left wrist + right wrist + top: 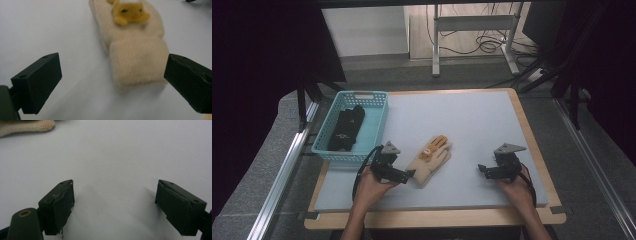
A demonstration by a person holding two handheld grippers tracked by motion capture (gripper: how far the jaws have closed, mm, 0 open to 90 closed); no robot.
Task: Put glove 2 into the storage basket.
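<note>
A cream knitted glove with an orange animal patch lies flat on the grey mat, cuff toward me. My left gripper is open right at the cuff's left side; in the left gripper view the cuff lies between and just ahead of the wide-apart jaws of the left gripper. My right gripper hovers open over bare mat to the glove's right, holding nothing. In the right gripper view the right gripper faces plain mat, with a glove fingertip at the top left corner.
A turquoise plastic basket stands at the mat's back left with a black glove inside. The mat rests on a wooden board. Beyond the table are a metal stand and cables on the floor.
</note>
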